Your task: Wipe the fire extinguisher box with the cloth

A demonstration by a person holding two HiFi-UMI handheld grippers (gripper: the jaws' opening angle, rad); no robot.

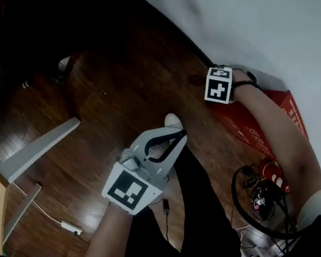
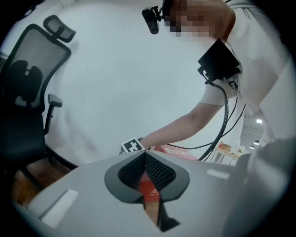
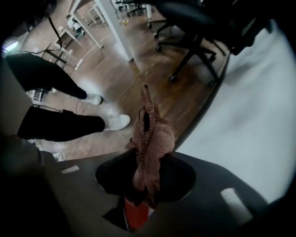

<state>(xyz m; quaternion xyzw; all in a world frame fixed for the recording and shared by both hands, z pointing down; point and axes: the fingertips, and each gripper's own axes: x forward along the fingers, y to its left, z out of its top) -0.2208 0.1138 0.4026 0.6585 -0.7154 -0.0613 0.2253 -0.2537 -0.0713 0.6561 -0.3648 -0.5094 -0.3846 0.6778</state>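
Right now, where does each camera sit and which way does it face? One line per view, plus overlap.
Head view: on the head, facing steeply down at the wood floor and fire extinguisher box; shows both forearms, legs, left gripper.
Left gripper view: along its touching, empty fingers toward the white wall; shows the person's right arm, torso.
Right gripper view: along the right gripper's fingers shut on the cloth, toward floor and chairs; shows legs, shoes.
Shared: fire extinguisher box in all three.

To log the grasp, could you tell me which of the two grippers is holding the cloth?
The right gripper: it is clamped on the brownish cloth, while the left gripper is shut on nothing.
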